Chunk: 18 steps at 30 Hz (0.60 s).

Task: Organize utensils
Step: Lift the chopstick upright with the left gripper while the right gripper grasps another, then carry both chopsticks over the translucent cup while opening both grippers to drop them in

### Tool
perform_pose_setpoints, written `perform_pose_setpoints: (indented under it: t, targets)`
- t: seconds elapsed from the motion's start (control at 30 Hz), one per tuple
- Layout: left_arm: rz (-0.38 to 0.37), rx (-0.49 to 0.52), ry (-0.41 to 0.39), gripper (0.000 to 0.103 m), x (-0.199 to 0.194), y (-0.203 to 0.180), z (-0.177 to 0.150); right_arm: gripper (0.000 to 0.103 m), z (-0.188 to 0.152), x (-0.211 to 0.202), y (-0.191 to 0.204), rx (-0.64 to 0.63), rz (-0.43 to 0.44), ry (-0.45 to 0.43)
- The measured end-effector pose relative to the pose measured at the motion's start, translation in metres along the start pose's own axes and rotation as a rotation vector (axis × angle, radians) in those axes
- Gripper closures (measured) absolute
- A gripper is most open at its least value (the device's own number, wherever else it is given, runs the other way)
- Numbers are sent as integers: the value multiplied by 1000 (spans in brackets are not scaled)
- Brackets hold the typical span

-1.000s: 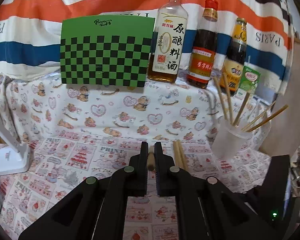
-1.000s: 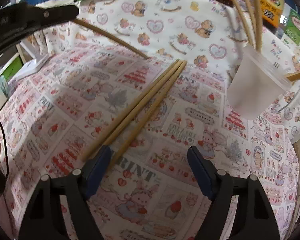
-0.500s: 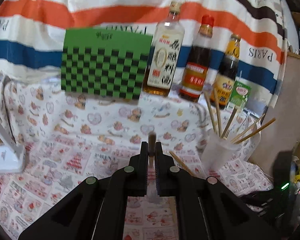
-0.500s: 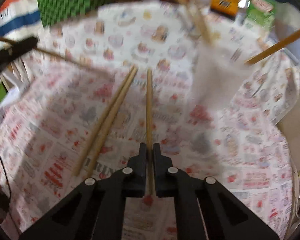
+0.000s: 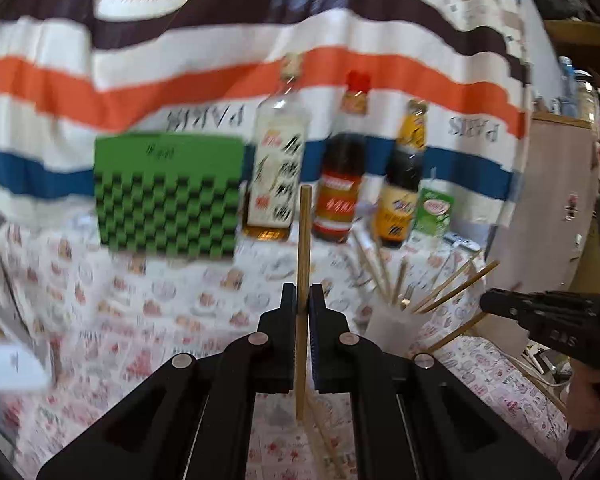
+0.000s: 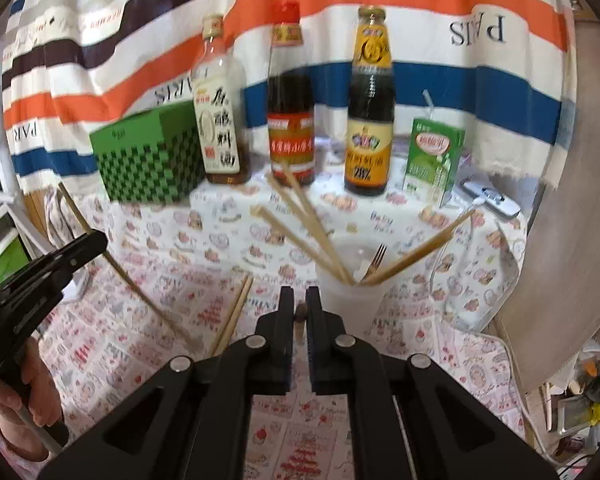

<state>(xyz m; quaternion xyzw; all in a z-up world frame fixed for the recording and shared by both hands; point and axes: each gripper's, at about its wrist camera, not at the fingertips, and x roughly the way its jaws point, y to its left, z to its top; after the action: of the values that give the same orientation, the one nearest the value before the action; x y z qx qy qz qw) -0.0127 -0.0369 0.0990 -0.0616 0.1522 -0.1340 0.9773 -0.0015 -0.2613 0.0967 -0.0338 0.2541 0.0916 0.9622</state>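
Now one chopstick [image 5: 303, 240] is clamped upright in the left gripper [image 5: 303, 300], another chopstick [image 6: 299, 314] is pinched end-on in the right gripper [image 6: 299, 300], just beside the white cup [image 6: 348, 304] of chopsticks.

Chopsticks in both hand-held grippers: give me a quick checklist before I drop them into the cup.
1. Left hand-held gripper shut on its chopstick: ok; the stick stands upright between the jaws.
2. Right hand-held gripper shut on a chopstick: ok, but only a short end shows.
3. Cup upright on the cloth: ok.
4. Room in the cup: cannot tell; several chopsticks and a fork already fan out of it.
5. Utensils left on the cloth: not ok; two loose chopsticks lie left of the cup.
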Motion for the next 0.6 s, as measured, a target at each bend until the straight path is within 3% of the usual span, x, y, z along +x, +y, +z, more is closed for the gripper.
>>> perform_pose_setpoints:
  t: [0.27, 0.4, 0.6]
  targets:
    - [-109, 25, -9, 98, -3, -26, 30, 98, 30, -23, -15, 42, -7, -84]
    - [-263, 18, -8, 98, -3, -39, 42, 98, 43, -35, -28, 78, 2, -136]
    - [-290, 89, -71, 98, 6, -66, 64, 98, 67, -52, -50, 132, 16, -233]
